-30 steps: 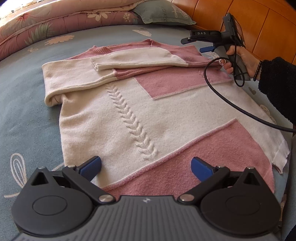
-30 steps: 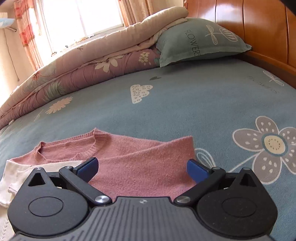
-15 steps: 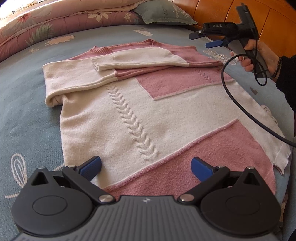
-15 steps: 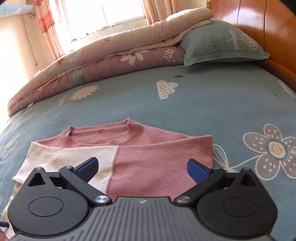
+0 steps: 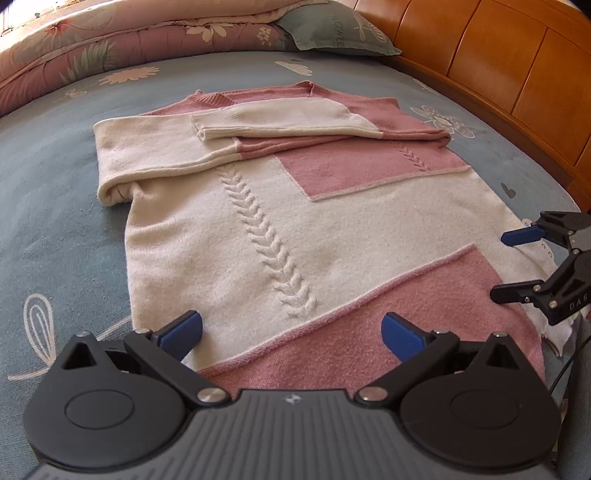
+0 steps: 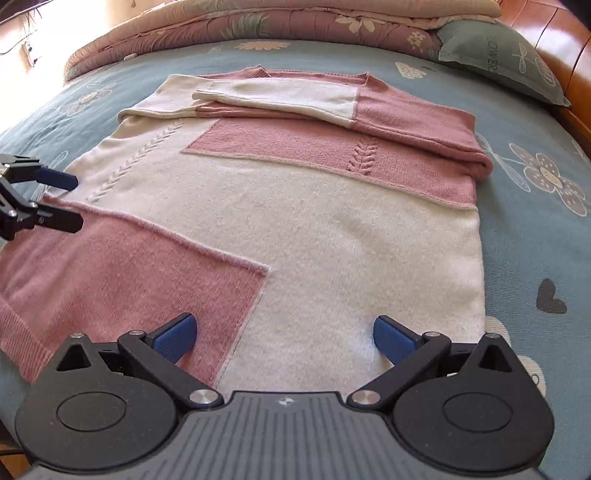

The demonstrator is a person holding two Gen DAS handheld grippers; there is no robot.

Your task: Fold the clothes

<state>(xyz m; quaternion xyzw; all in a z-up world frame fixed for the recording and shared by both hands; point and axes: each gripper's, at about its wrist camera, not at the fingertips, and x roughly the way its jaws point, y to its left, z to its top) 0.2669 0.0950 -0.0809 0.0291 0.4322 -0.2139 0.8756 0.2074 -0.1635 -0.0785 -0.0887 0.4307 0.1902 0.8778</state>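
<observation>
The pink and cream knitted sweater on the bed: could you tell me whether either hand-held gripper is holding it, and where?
Nothing is held. The left hand-held gripper and right hand-held gripper are both open above the pink and cream knitted sweater.

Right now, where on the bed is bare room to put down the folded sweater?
Bare sheet lies between the sweater and the headboard, and between its neckline and the quilt. The near hem is crowded by both hand-held grippers.
</observation>
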